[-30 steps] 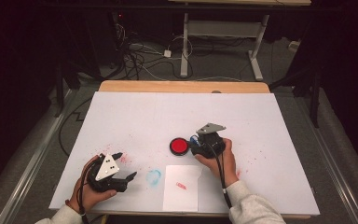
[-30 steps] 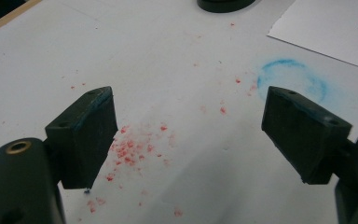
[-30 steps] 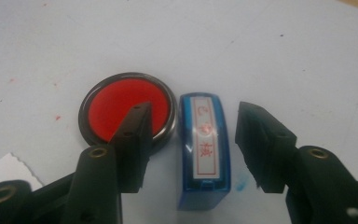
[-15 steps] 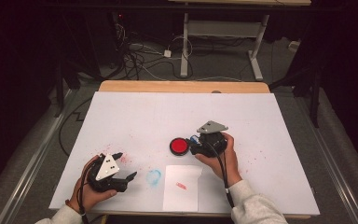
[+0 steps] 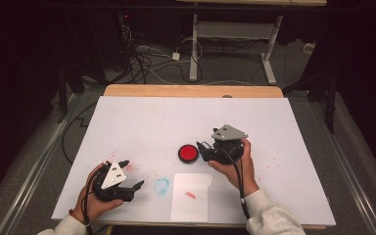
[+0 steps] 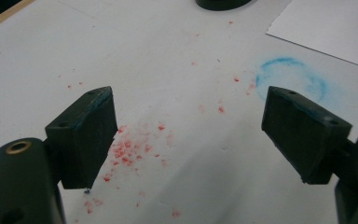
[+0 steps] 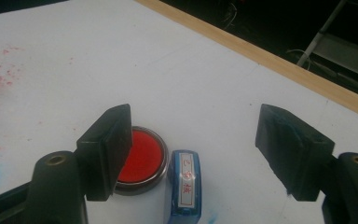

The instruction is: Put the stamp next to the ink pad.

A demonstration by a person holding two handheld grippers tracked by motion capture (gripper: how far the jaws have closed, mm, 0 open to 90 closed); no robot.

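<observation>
A round red ink pad (image 5: 188, 152) (image 7: 142, 158) sits mid-table. A small blue stamp (image 7: 185, 186) with a red-lettered label lies on the table right beside it. My right gripper (image 5: 203, 151) (image 7: 194, 125) hovers just over both, pointing left. Its jaws have just been opening and now stand wide, with the stamp lying loose below and between them, touched by neither pad. My left gripper (image 5: 132, 175) (image 6: 186, 100) rests near the front left of the table, open, with nothing between its fingers. A white sheet of paper (image 5: 191, 196) (image 6: 335, 32) with a small red stamp mark (image 5: 190, 195) lies at the front edge.
A blue ring smudge (image 5: 161, 186) (image 6: 291, 77) and red ink specks (image 6: 128, 151) mark the white table cover (image 5: 176, 117). A wooden edge (image 5: 191, 91) runs along the far side. Cables and a desk frame (image 5: 196, 44) lie on the floor beyond.
The right gripper has lifted slightly beside the ink pad. The left gripper has stayed where it was.
</observation>
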